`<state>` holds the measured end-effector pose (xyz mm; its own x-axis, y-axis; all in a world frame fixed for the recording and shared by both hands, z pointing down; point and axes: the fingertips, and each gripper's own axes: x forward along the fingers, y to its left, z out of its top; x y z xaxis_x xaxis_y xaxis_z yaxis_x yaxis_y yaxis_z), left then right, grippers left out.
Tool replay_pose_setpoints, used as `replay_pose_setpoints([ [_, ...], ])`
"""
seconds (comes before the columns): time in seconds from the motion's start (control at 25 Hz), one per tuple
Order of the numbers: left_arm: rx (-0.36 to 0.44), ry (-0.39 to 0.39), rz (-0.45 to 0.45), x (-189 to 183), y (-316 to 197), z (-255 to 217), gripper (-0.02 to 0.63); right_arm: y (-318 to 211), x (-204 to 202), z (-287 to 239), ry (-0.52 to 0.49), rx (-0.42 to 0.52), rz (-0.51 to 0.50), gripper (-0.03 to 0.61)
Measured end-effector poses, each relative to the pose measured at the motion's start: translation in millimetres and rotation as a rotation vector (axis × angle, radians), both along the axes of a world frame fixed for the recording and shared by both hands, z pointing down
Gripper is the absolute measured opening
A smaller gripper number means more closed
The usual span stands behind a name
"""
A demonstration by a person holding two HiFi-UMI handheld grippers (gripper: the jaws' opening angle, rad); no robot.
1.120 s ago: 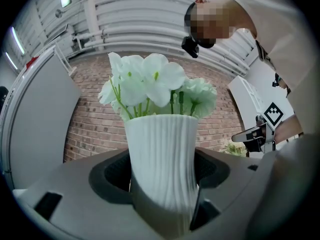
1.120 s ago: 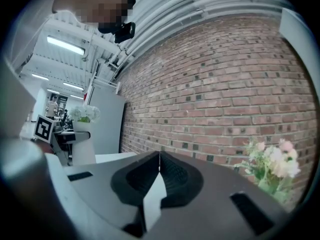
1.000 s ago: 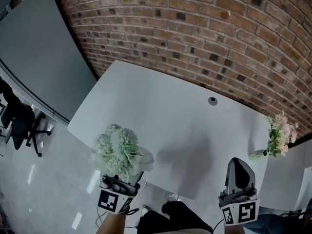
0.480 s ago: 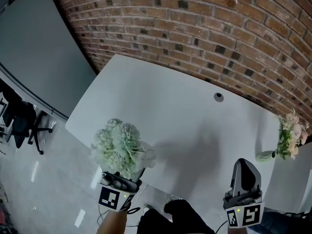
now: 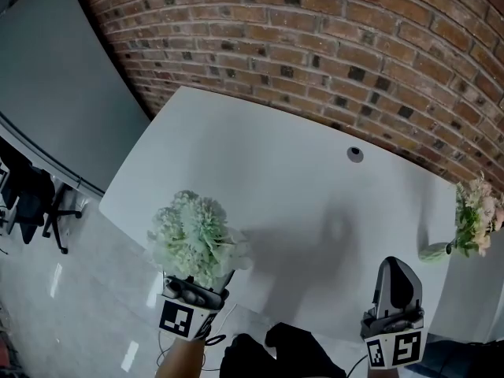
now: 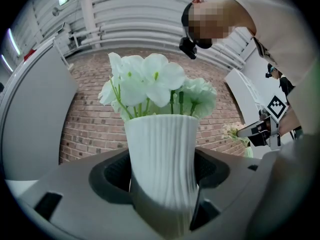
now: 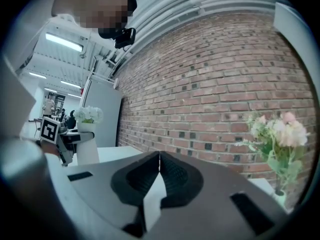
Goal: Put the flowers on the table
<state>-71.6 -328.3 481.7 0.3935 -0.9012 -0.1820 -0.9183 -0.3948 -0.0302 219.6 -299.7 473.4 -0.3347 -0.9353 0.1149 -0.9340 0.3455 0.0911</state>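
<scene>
My head camera looks steeply down over the white table [image 5: 276, 179] toward the brick wall [image 5: 315, 46]. Both gripper cameras sit low, facing that wall: the left close up against a ribbed vase [image 6: 162, 159], the right with more open sight. All three views share the wall and the pink bouquet [image 7: 280, 139].

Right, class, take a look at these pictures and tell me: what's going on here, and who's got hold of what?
A person stands at the near edge of a white table by a brick wall, with a gripper in each hand. The left gripper is clamped on a white ribbed vase of white flowers, held over the table's near left edge. The right gripper is shut and empty. A bunch of pink flowers already stands at the table's right edge.
</scene>
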Motion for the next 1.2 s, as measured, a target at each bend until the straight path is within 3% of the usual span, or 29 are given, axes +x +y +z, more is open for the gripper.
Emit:
replay_pose_setpoints([
  [0.28, -0.040, -0.008, 0.020, 5.1, -9.8, 15.4, 0.344, -3.2, 1.7, 3.5, 0.006, 0.001, 0.007, 0.017],
  [0.48, -0.008, -0.004, 0.018, 6.8, -16.3, 14.6, 0.344, -3.8, 4.9, 9.6, 0.013, -0.004, 0.006, 0.017],
  [0.68, -0.062, -0.018, 0.031, 11.1, -16.7, 28.6, 0.344, -4.7, 11.1, 18.6, 0.012, -0.017, 0.023, 0.017],
  [0.8, -0.037, -0.007, 0.026, 10.0, -17.2, 24.6, 0.344, -5.6, 12.7, 21.2, 0.010, -0.017, 0.023, 0.017],
  [1.2, -0.061, -0.014, 0.088, 15.8, -17.2, 26.7, 0.345, -5.2, 8.9, 20.6, 0.011, -0.033, 0.005, 0.017],
])
